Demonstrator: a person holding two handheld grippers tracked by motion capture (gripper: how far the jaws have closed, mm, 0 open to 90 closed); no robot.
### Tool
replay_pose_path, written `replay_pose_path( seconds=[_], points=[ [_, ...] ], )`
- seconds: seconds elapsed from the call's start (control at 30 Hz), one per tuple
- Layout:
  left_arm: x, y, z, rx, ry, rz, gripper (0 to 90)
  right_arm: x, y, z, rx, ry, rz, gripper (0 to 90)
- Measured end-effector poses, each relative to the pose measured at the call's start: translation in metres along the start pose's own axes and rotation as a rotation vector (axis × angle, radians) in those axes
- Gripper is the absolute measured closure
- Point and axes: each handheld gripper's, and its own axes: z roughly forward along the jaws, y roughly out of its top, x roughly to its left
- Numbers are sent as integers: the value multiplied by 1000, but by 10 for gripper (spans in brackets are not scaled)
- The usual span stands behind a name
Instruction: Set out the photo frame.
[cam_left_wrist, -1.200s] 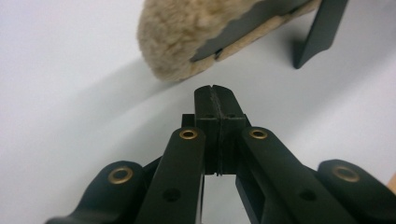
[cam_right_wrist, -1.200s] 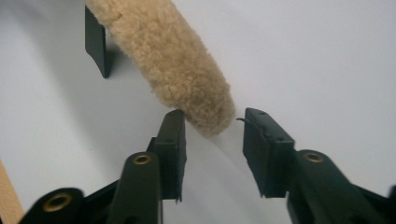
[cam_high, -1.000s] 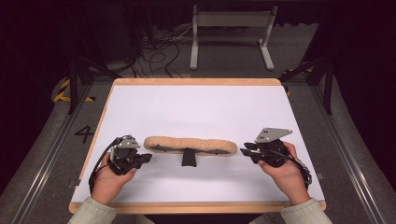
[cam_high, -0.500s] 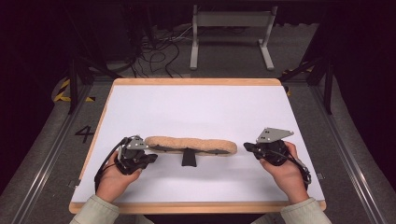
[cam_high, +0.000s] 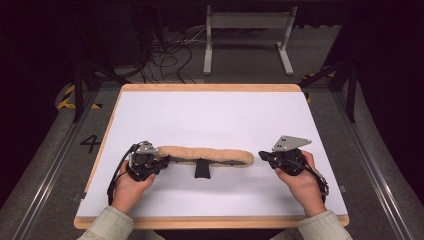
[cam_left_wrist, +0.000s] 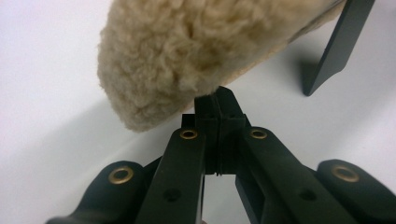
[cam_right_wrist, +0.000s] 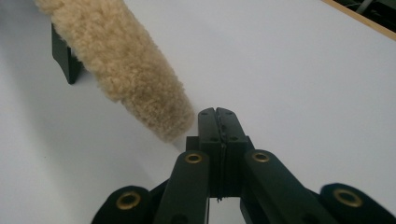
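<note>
At each end of the fleece pad (cam_high: 205, 155) waits a gripper. Left gripper (cam_high: 165, 161) touches it, right gripper (cam_high: 262, 156) sits just beside; both have jaws pressed together, empty, probably poised to grab.

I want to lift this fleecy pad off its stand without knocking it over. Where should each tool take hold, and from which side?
Grip the fleece pad at its two rounded ends, which overhang the black stand under its middle. The left tool, shut, already sits at the left end; the right tool, also shut, lies just off the right end. Probably open each and come in level along the pad.
</note>
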Motion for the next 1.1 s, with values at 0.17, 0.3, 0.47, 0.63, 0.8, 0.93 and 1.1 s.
replay_pose_path(
  seconds=[0.17,0.3,0.47,0.63,0.8,0.93,1.1],
  points=[
    [-2,0,0,-3,15,13,900,6,2,6,13,15,-24,900],
    [-1,0,0,-2,13,7,900,12,4,9,23,20,-53,900],
    [1,2,1,-6,26,9,900,13,4,8,25,33,-56,900],
    [8,8,4,-26,37,-13,900,19,4,4,38,58,-69,900],
    [11,9,5,-33,37,-29,900,26,4,1,49,67,-85,900],
    [3,9,1,-41,18,-18,900,32,3,-1,54,73,-94,900],
    [-19,7,-1,-38,-35,32,900,37,1,-4,62,94,-104,900]
  ],
)
